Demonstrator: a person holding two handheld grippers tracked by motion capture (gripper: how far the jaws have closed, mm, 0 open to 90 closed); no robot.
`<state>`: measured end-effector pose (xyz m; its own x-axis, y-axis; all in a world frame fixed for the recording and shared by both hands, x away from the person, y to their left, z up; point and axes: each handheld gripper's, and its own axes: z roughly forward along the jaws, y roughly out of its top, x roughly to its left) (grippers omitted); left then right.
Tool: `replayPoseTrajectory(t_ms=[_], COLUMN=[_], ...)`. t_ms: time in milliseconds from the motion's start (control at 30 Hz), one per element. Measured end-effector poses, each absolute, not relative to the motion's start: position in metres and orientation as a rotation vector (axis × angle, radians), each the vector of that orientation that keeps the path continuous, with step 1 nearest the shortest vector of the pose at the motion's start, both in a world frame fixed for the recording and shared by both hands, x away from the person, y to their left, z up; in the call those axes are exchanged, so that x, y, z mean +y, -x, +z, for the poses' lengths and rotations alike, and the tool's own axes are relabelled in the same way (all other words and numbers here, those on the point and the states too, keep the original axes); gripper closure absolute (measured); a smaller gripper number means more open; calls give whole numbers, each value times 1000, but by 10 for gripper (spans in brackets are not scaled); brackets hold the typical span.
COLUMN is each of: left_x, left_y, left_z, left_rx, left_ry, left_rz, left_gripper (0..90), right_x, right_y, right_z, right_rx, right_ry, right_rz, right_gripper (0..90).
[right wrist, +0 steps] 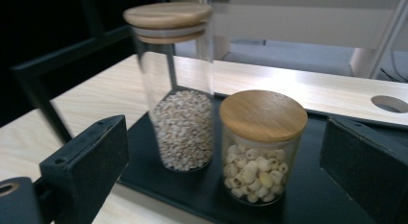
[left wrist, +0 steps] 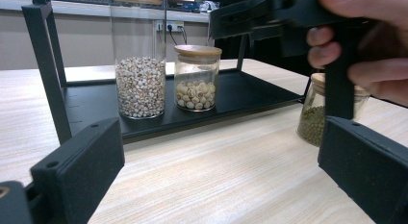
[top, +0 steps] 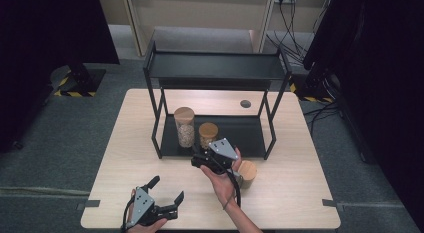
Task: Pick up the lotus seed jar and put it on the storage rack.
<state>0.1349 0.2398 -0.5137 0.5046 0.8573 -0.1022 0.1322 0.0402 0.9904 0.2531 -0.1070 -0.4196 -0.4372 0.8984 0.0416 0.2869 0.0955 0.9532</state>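
Note:
A tall glass jar of pale grains (top: 185, 125) and a short jar of white seeds (top: 208, 133), both with wooden lids, stand on the lower shelf of a black rack (top: 245, 135). My right gripper (top: 200, 159) hovers just in front of the short jar (right wrist: 262, 147), open, with nothing between its fingers; the tall jar (right wrist: 180, 118) stands to that jar's left. A third jar, holding green beans (top: 246, 173), sits on the table beside my right hand. My left gripper (top: 167, 189) rests near the table's front edge, open and empty, and looks toward the green bean jar (left wrist: 312, 120).
The rack's top shelf (top: 215, 65) spans over the jars, with black posts (left wrist: 48, 65) at the corners. The wooden table (top: 135, 158) has a round cable hole (top: 245, 103) at the back. Dark equipment and cables stand on the floor around.

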Motion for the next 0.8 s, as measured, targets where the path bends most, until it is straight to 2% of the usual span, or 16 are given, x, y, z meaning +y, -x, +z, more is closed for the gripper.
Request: replayPoseTrajectory(t_ms=[800], left_x=[240], left_y=[-135], left_z=[-514], left_rx=[923], left_ry=[-1444], left_rz=[703], left_gripper=[16], right_x=[-140], right_y=[-204], right_z=[-431], right_rx=[1885], right_ry=[-1020], right_rz=[1492], right_gripper=[41])
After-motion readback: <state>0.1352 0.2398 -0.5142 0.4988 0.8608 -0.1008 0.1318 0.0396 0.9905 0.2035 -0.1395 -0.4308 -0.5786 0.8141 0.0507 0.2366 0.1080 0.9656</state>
